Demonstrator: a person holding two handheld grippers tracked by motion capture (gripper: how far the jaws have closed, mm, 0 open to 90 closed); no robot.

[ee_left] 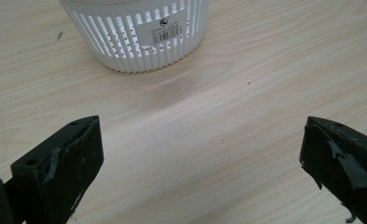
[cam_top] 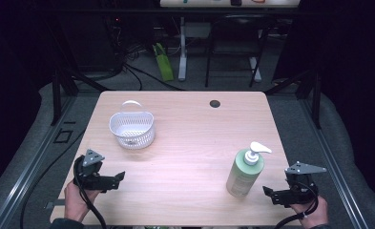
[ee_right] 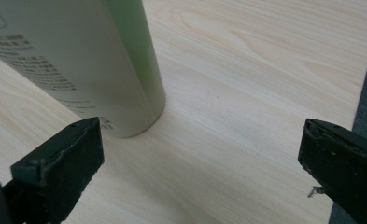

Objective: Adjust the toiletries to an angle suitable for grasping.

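Note:
A green pump bottle (cam_top: pixel 244 171) with a white pump head stands upright on the wooden table (cam_top: pixel 185 143) at the front right. Its lower body (ee_right: pixel 92 65) rises just ahead and left of my right gripper (ee_right: pixel 202 163), whose jaws stand wide apart with nothing between them. In the high view that right gripper (cam_top: pixel 272 194) sits just right of the bottle. A white slotted basket (cam_top: pixel 132 128) with a handle stands at the left middle. My left gripper (cam_top: pixel 116 180) rests near the front left edge, open and holding nothing, with the basket (ee_left: pixel 137 32) ahead of it.
A dark round hole (cam_top: pixel 214 103) marks the table's far side. Beyond the table stand a chair and desk legs, cables and a green object (cam_top: pixel 162 62) on the floor. Grey floor (cam_top: pixel 371 86) borders the table's right edge.

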